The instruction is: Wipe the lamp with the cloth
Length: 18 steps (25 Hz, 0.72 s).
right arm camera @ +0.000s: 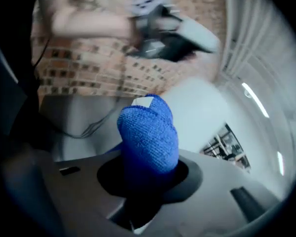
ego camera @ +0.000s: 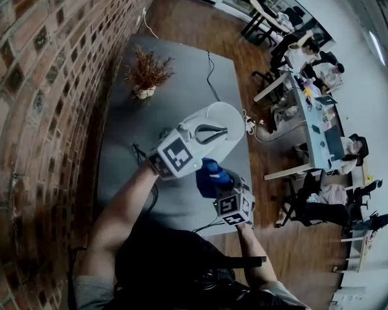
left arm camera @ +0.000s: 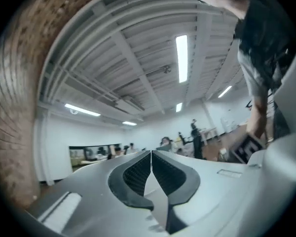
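Note:
In the head view my left gripper hovers over the grey table, its marker cube toward me. Its ribbed jaws are pressed together with nothing between them and point across the room. Just past its tip lies a white rounded shape, likely the lamp; it shows as a white curved surface and as a blurred white form. My right gripper sits lower and nearer to me, shut on a bunched blue cloth that sticks up out of its jaws.
A brick wall runs along the table's left side. A small dried plant in a pot stands at the far left of the table. Cables trail over the tabletop. People sit at desks to the right.

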Tool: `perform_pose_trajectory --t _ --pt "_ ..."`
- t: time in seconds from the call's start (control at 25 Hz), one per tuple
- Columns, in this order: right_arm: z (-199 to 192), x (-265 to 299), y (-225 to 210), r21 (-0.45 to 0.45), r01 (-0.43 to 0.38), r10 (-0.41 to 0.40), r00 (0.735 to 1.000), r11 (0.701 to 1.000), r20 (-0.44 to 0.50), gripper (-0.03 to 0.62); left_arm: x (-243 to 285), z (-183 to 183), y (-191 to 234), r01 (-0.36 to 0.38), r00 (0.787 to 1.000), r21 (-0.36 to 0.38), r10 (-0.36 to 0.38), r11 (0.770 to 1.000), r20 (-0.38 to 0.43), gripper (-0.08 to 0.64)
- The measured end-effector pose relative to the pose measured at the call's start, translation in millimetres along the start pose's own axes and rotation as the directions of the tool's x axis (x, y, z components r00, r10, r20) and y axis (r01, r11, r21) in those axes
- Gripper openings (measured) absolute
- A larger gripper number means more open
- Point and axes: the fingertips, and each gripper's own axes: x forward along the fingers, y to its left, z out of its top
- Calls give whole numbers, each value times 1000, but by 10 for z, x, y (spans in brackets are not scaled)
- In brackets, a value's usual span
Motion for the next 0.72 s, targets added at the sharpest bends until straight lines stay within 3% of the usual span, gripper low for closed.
perform_pose_trajectory --t 0.04,0.08,0.12,0.16,0.2,0.24,0.28,0.36,0.4,0.52,0.6,0.72 --pt "70 -198 -452 96 30 -34 999 995 37 107 27 -35 -164 -84 995 77 87 993 -38 0" --pt "240 -392 -877 167 40 -57 994 985 96 107 112 -110 -382 -122 985 182 141 976 -99 15" --pt "508 -571 -1229 194 26 -61 983 981 174 107 241 -203 -615 -112 970 286 167 952 -174 22" --pt "837 -717 -1475 165 -11 -32 967 986 251 107 393 -284 -813 -77 952 362 176 929 -249 102" --pt "1165 -809 -1609 78 -61 34 951 995 306 107 544 -339 -939 -46 933 406 185 913 -310 228" --pt "1441 -842 -1644 -45 -113 121 940 993 320 107 676 -372 -986 -35 912 422 202 906 -356 265" --pt "1652 -826 -1605 -173 -163 208 935 971 289 107 778 -394 -975 -42 892 412 219 910 -394 265" --pt "1943 -723 -1375 -356 -281 355 921 891 161 107 881 -410 -889 -71 858 345 234 936 -458 265" --pt "2046 -660 -1209 -411 -354 427 899 840 100 107 899 -406 -833 -84 846 319 237 944 -478 264" --pt "2101 -419 -671 -537 -551 603 792 639 -95 107 917 -470 -648 -92 812 286 238 954 -534 218" --pt "1944 -206 -374 -589 -629 633 736 507 -241 107 921 -563 -601 -76 789 279 228 957 -571 219" --pt "1781 44 -124 -595 -709 635 667 379 -390 101 921 -595 -656 -46 773 265 203 963 -601 201"
